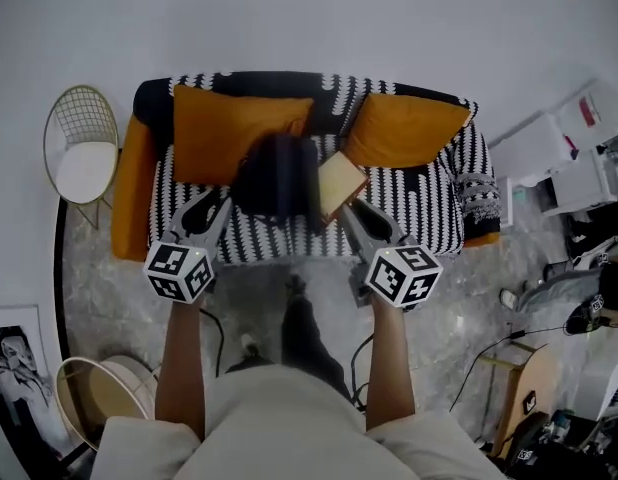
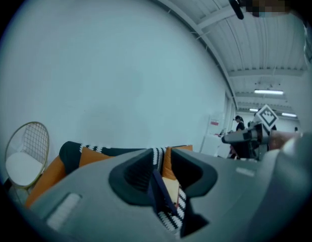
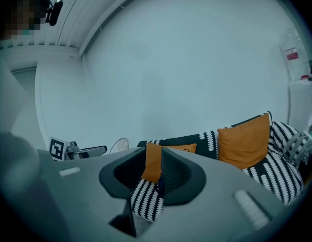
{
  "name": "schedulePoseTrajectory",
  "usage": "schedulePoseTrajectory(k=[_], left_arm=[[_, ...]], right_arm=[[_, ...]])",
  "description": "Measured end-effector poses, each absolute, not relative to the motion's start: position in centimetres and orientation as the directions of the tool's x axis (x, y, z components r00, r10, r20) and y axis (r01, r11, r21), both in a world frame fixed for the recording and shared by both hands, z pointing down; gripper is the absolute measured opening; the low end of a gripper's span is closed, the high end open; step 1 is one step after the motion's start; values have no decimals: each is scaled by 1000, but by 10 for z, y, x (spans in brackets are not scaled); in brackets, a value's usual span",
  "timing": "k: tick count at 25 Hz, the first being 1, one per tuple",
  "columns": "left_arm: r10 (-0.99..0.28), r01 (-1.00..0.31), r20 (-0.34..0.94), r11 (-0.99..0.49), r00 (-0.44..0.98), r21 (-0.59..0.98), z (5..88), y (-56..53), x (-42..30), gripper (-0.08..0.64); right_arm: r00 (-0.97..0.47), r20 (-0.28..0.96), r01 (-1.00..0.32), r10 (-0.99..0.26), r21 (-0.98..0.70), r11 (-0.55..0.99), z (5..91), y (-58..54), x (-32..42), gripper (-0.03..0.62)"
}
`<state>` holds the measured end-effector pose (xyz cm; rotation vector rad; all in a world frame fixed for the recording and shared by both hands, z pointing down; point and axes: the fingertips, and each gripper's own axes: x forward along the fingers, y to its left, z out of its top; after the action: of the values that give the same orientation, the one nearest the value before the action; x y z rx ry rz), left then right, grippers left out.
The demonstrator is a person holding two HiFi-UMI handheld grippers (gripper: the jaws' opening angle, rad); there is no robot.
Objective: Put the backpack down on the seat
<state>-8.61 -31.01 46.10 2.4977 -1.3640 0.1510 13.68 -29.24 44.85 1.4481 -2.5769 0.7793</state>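
The dark backpack point(image 1: 277, 173) hangs blurred between my two grippers, in front of the striped sofa point(image 1: 429, 218). I cannot tell whether it touches the seat. My left gripper point(image 1: 221, 200) is at its lower left corner. A dark blue strap point(image 2: 161, 193) runs down between that gripper's pads, and the jaws stand narrow on it. My right gripper point(image 1: 349, 208) is at the lower right corner. There only a sliver of dark blue strap point(image 3: 160, 185) shows, against the right pad. In both gripper views the bag's body is hidden below the gripper.
Two orange cushions point(image 1: 229, 128) point(image 1: 404, 128) lean on the backrest. A tan flat thing point(image 1: 339, 183) lies right of the backpack. A wire chair point(image 1: 81, 153) stands left of the sofa, white cabinets point(image 1: 569, 158) to its right. Cables point(image 1: 489, 353) trail over the floor.
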Motion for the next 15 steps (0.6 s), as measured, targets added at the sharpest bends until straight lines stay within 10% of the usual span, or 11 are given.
schedulePoseTrajectory(k=[15], left_arm=[[-800, -803, 85, -596, 595, 16, 352, -201, -96, 15]], right_arm=[[-507, 194, -853, -840, -253, 456, 350, -190, 106, 8]])
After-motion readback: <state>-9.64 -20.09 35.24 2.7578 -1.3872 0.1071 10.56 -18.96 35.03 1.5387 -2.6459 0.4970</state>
